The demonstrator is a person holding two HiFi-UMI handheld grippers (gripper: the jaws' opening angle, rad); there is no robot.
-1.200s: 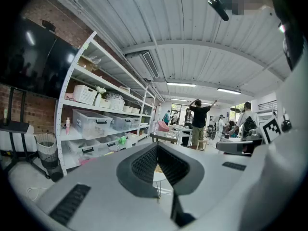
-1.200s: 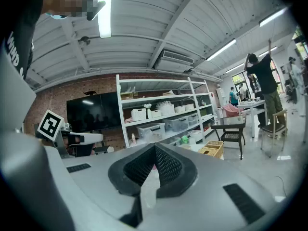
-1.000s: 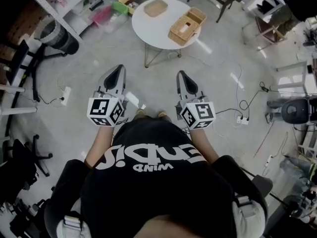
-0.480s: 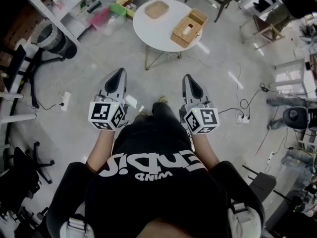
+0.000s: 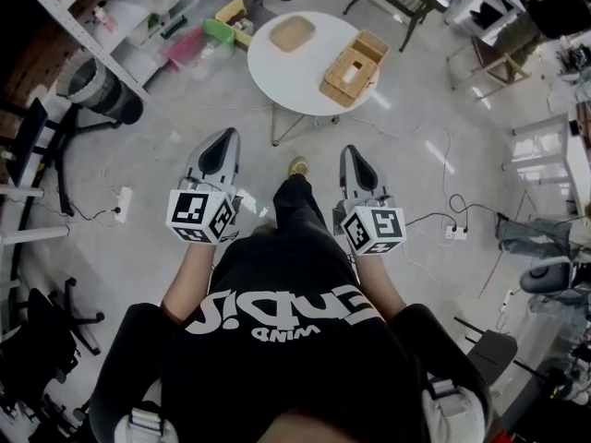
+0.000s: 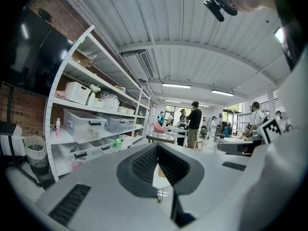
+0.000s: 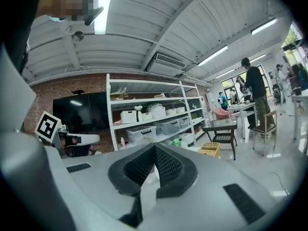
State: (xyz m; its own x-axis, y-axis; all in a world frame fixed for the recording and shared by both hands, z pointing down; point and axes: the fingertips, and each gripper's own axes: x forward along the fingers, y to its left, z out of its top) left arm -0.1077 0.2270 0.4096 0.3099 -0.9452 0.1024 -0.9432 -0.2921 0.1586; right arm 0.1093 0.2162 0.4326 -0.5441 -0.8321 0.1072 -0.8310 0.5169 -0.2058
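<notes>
left gripper [image 5: 220, 142]: jaws closed tip to tip, holding nothing
right gripper [image 5: 354, 153]: closed too, empty
round white table [image 5: 270, 65]: far, well apart from both
on table: wicker box [image 5: 354, 56] right, shallow tray [image 5: 292, 33] left

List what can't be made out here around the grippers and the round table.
- Wicker box contents: head view, too small to tell.
- Round table: left gripper view shows only a sliver; the shut left gripper covers the rest.
- Person's left hand: head view, hidden under the marker cube.
- Shelf bins: right gripper view, contents too small behind cloudy plastic.
</notes>
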